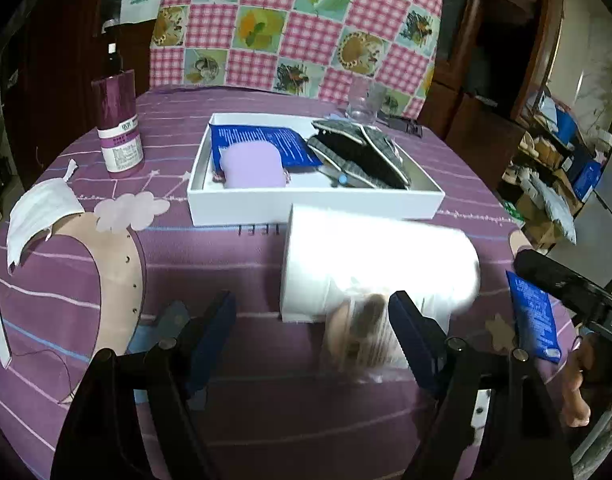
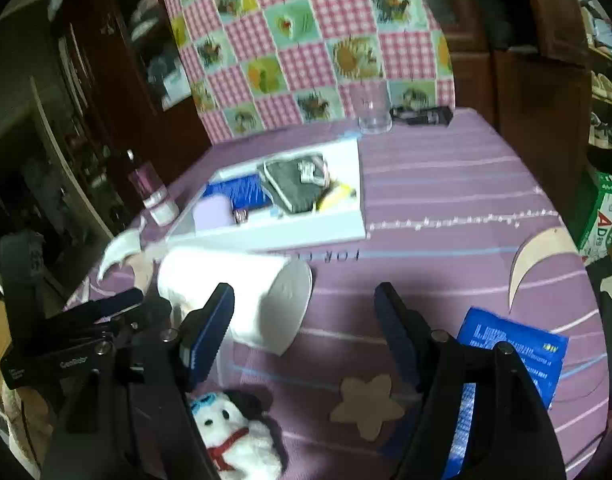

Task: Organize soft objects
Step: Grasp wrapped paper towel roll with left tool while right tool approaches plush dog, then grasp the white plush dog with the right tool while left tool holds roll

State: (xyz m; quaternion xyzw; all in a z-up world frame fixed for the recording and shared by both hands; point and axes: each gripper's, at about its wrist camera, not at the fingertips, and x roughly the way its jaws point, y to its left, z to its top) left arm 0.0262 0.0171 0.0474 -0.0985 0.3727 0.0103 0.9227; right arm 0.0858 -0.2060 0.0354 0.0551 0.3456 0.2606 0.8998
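A white box [image 1: 314, 206] sits mid-table holding a lilac pouch [image 1: 252, 166], a blue packet [image 1: 262, 140] and grey slippers [image 1: 362, 152]; it also shows in the right wrist view [image 2: 306, 232]. A white paper roll [image 1: 378, 264] lies in front of it, also seen in the right wrist view [image 2: 234, 292]. My left gripper [image 1: 312, 320] is open, with a blurred wrapped item [image 1: 362, 328] by its right finger. My right gripper [image 2: 304, 320] is open and empty. A white plush toy [image 2: 234, 436] lies under it. A blue packet [image 2: 510, 356] lies to its right.
A purple bottle [image 1: 120, 128] stands at the back left, a clear glass [image 1: 364, 102] behind the box. A white face mask [image 1: 38, 210] lies at the left. A black item [image 2: 422, 115] lies by the glass. A patchwork chair back [image 1: 298, 24] stands behind the table.
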